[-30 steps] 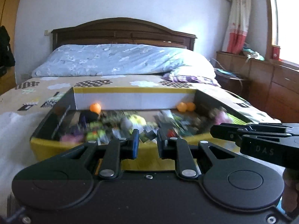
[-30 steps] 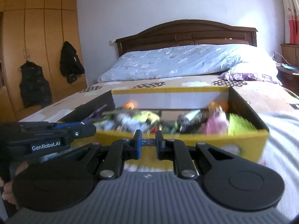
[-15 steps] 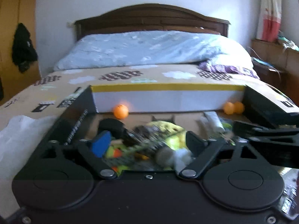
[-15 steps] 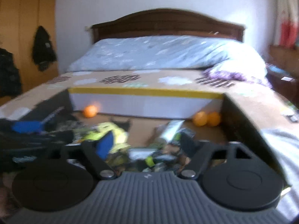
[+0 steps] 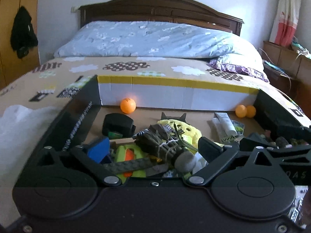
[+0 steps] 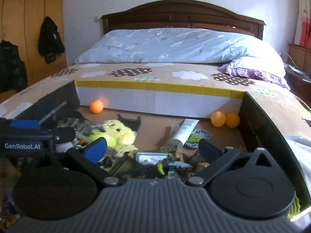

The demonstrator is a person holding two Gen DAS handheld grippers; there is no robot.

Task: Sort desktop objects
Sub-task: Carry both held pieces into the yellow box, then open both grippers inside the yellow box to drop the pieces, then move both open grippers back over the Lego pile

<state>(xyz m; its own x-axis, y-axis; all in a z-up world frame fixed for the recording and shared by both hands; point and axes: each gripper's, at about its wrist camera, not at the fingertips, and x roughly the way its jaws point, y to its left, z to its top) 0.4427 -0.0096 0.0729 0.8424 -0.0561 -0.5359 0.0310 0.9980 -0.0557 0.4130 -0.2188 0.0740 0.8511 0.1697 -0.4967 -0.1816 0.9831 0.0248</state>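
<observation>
Right now both tongs sit over the near end of the cardboard box (image 5: 175, 95) on the bed, pointing down into the clutter. Left gripper (image 5: 153, 145): jaws opening, nearly full spread, nothing pinched; the twine-tied dark bundle (image 5: 161, 145) and a grey lump (image 5: 184, 162) lie between/below the fingers, w/ no pad pressing on them. Right gripper (image 6: 153, 147): jaws wide apart, empty; a silver-grey gadget (image 6: 151, 157) and green bits sit under the gap.

Task stuff is all inside the box: yellow plush (image 6: 118, 132) mid-left, white tube (image 6: 184, 132) right of centre, one orange ball (image 5: 127, 105) at the far wall, two more (image 6: 224, 119) in the far right corner.

Risks, as I judge it:
- Pile is dense, so closing could grab two things at once or snag the twine.
- The grippers are close side by side; the right one already shows at the left cam's right edge (image 5: 287, 155), so they could bump.
- Balls would likely roll off if nudged.

Vs a sec ago: both jaws were nearly shut, now spread. Both cams were farther back, w/ the box's near wall in view; now they look over it at the contents. Picture was blurred, now sharp.
</observation>
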